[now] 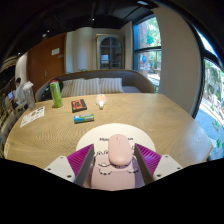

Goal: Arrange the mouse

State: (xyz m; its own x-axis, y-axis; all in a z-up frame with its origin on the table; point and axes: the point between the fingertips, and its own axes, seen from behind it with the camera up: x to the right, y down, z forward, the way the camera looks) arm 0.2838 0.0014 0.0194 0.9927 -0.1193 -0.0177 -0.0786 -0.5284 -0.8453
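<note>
Gripper view: the mouse (pixel 120 152) sits between the fingers (pixel 113 160), its pale pink, rounded shell smooth and slightly glossy, with a cord or strap looping under its near end. The magenta pads (pixel 80 159) flank it closely on both sides and appear to press its flanks, so I judge the fingers clenched on the mouse, though the contact lines are small and hard to read. Under and just beyond it lies a round white mat (pixel 112 132), flat and matte, on a wooden counter (pixel 150 115) with a warm, even grain and a curved far edge.

Further back on the counter stand a green bottle (pixel 56 94), a dark red book (pixel 78 105), a teal book (pixel 83 118) nearer the mat, a small lit candle (pixel 100 101), and papers (pixel 32 115) off to the left. Beyond are a sofa and windows.

Judging progress: the mouse is in hand and over the mat, so pickup looks done; what remains is setting it down squarely on the mat and letting go.
</note>
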